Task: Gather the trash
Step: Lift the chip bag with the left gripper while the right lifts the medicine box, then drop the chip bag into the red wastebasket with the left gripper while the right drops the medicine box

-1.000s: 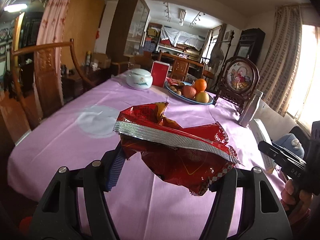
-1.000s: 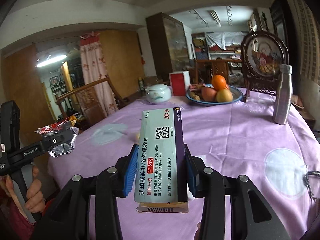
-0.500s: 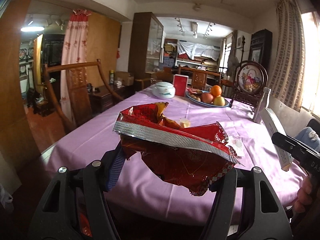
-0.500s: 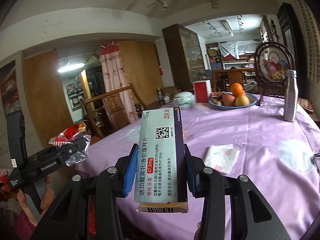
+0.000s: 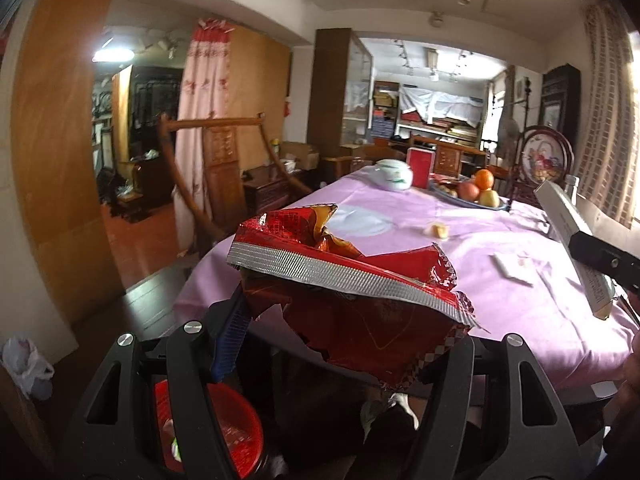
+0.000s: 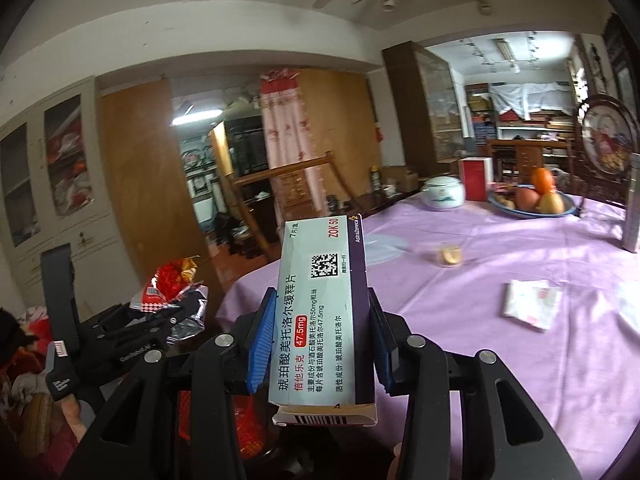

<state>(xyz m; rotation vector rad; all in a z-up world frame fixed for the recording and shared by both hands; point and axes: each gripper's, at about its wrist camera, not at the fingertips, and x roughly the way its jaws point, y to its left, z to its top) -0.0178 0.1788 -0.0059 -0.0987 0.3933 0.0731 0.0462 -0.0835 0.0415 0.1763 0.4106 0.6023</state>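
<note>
My left gripper (image 5: 340, 320) is shut on a crumpled red snack wrapper (image 5: 348, 296) with a silver strip, held in the air off the near edge of the purple-clothed table (image 5: 460, 240). My right gripper (image 6: 320, 332) is shut on a pale green and purple medicine box (image 6: 322, 308), blue pads pressing both its sides. A red bin (image 5: 232, 436) stands on the floor below the left gripper, partly hidden by the fingers; it also shows red behind the right gripper's fingers (image 6: 244, 420). In the right wrist view the left gripper (image 6: 160, 316) with the wrapper (image 6: 172, 284) is at the left.
On the table lie a folded napkin (image 6: 530, 308), a small yellowish scrap (image 6: 450, 256), a fruit plate (image 6: 532, 204), a white lidded jar (image 6: 442, 194), a red box (image 6: 474, 178) and a metal bottle (image 6: 632, 208). A wooden chair (image 5: 224, 176) stands left of the table.
Both grippers have drawn back and swung left, off the table's near edge. The floor and the red bin have come into view beneath them. Both grips are unchanged.
</note>
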